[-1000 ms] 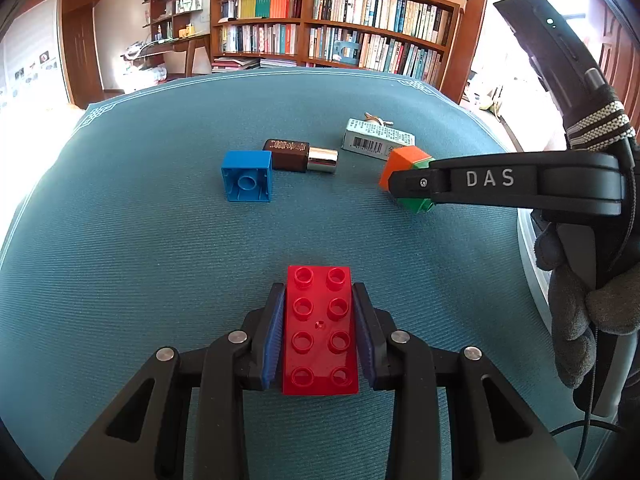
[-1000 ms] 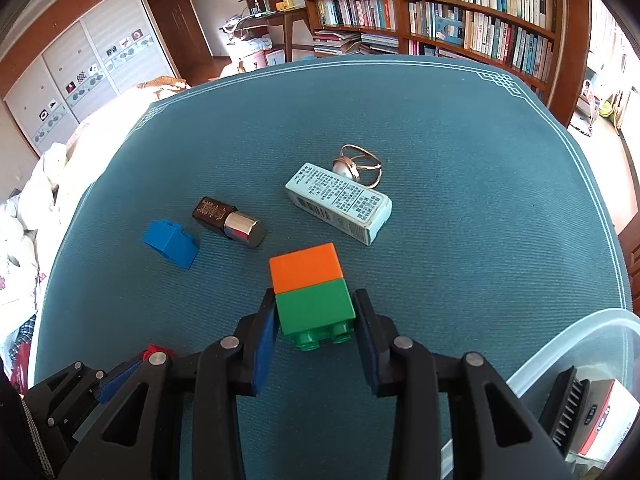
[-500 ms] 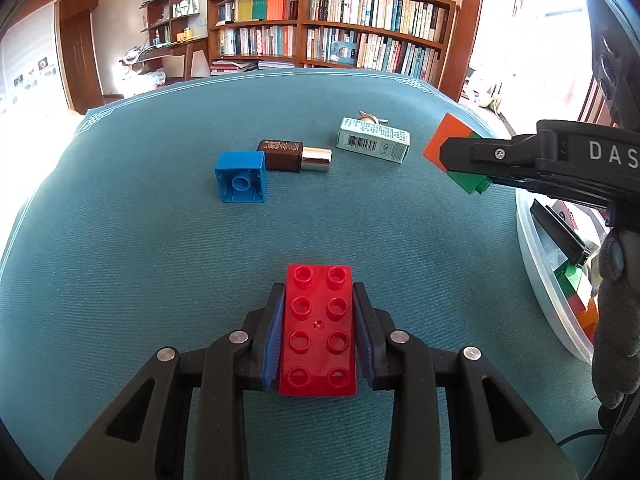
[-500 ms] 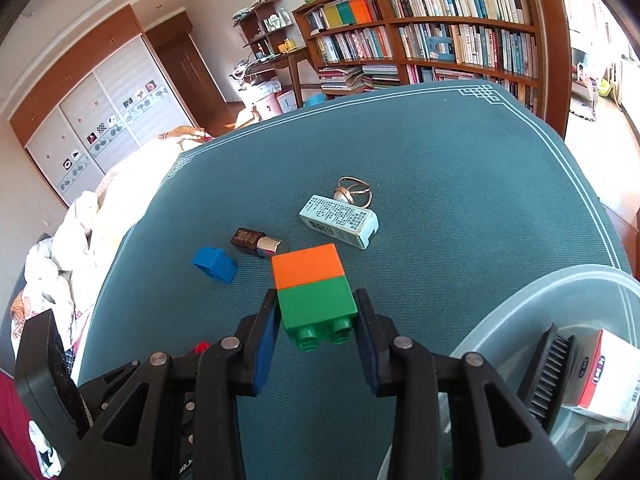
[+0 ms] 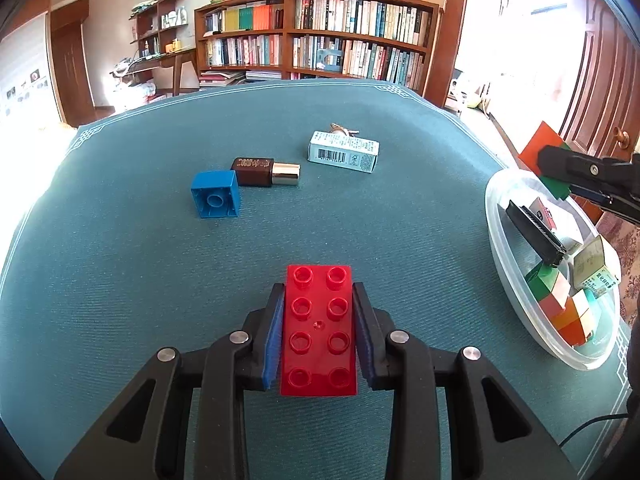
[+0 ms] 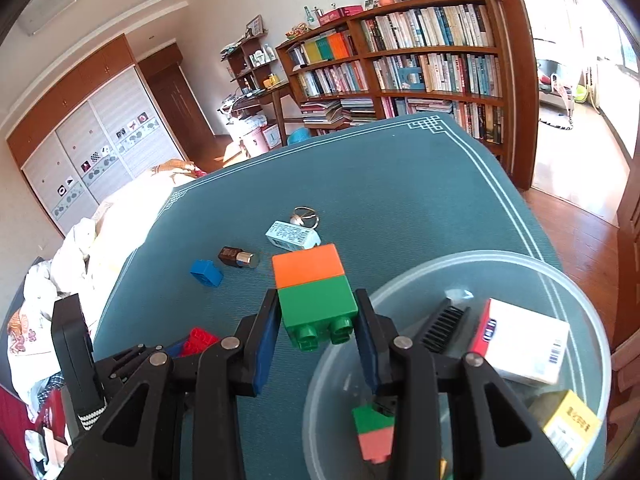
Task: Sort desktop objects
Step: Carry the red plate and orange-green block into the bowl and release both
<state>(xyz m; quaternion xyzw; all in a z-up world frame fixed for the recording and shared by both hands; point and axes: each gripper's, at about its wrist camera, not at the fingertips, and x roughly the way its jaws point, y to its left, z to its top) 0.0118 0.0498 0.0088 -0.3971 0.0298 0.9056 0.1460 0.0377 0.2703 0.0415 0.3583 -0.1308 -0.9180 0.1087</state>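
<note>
Your orange-and-green stacked plastic brick (image 6: 314, 292) is pinched between the right gripper (image 6: 316, 340) pads, held over the clear plastic bowl's rim (image 6: 472, 258) at the table's right edge. Your left gripper (image 5: 318, 330) is clamped snug on the red eight-stud brick (image 5: 319, 328) near the front edge.

My left black two-finger gripper (image 5: 319, 320) clamps a red studded brick; my right black two-finger gripper (image 6: 316, 320) clamps an orange-and-green stacked block.

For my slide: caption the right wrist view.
Right gripper holds an orange-and-green stacked block by the rim of the clear plastic bin.
</note>
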